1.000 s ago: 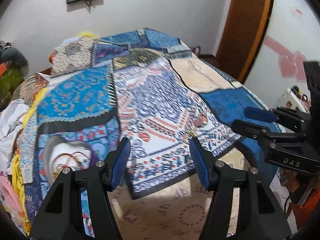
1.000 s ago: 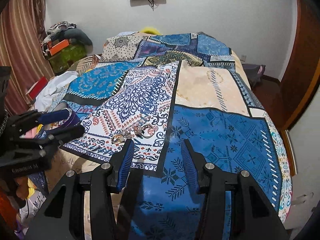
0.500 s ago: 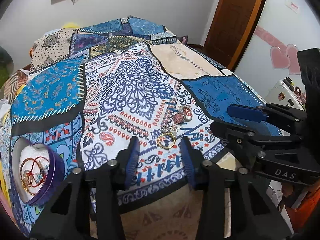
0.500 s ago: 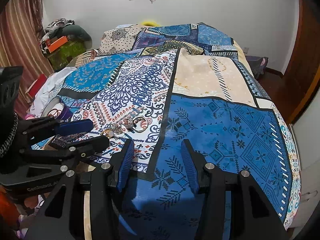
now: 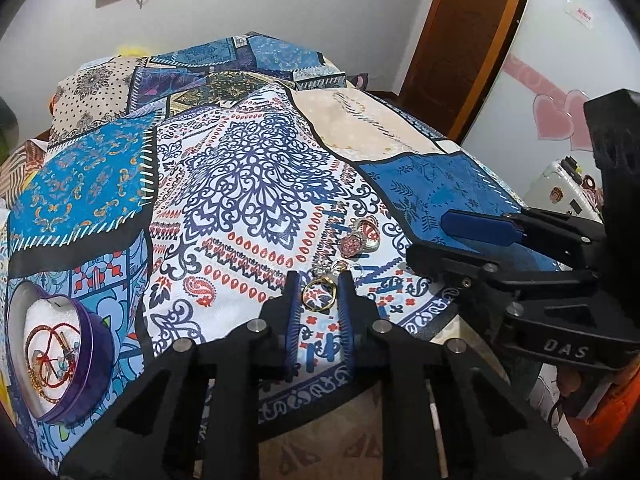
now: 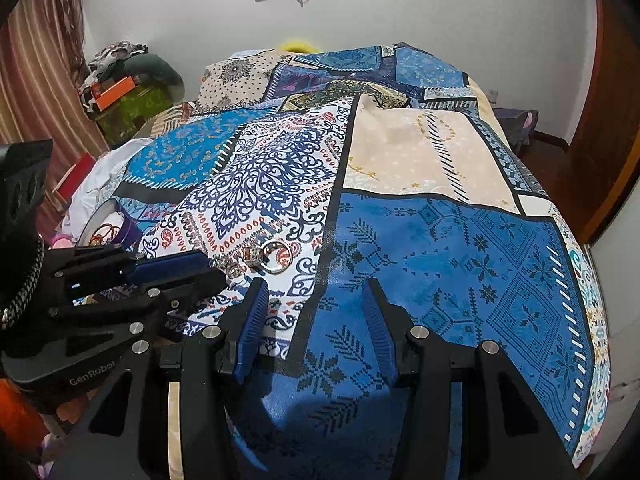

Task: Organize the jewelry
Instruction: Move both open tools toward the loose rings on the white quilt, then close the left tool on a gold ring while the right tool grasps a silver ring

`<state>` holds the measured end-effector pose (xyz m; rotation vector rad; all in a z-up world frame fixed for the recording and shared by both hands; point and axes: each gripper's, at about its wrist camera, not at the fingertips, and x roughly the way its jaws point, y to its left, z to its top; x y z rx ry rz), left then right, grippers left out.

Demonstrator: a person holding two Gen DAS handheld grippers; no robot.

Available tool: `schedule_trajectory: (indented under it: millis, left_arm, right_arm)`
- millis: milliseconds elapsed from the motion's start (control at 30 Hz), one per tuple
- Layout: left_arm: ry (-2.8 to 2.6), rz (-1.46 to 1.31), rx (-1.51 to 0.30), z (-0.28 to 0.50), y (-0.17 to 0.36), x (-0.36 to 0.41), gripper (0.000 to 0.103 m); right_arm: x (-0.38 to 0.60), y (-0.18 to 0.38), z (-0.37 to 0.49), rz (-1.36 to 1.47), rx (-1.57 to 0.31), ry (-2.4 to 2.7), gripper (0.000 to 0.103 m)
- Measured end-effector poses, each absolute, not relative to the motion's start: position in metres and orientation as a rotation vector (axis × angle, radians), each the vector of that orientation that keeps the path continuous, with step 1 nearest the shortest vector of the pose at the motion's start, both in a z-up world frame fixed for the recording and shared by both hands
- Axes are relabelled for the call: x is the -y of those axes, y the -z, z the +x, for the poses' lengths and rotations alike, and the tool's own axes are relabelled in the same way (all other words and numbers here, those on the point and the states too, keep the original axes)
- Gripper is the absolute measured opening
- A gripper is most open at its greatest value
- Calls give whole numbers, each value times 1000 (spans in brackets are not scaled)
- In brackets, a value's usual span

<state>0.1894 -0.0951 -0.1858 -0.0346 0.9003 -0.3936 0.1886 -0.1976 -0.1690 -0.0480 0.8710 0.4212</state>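
Both wrist views low, sharing bedspread [image 5: 248,184]

On the patchwork-printed bedspread [image 5: 248,184], a thin gold ring [image 5: 319,295] lies between the two fingers of the left gripper [image 5: 319,294]. Just behind it sits a small cluster of silver rings [image 5: 340,267], and behind those, two round ornate earrings [image 5: 360,234] side by side. Far to the left rests the heart-shaped purple tin [image 5: 94,344], with red cord bracelets [image 5: 46,344] inside. The right gripper [image 6: 314,318] hovers over the bedspread to the right of the rings.
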Motion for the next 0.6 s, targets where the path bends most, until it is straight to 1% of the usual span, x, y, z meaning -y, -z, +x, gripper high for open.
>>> schedule_trajectory:
  millis: [67,100,233,300,600]
  left_arm:
    - [394,-44,-899,188,184,93,12]
    - [394,-48,-898,187,182,91,6]
    - [373,-46,-885,184,177,84,4]
    - [366,-51,-886,183,178,80,1]
    - [348,-77,-863,179,171,69,0]
  right_arm:
    - [196,170,191,-55,-874,-421,45]
    - [195,170,193,-61,-874,-422,45]
    - [188,173,198,-89,-875,-431,45]
    - [183,176,201,-119,-884,-436,45]
    - [167,178,206,-185,-867,-476,45]
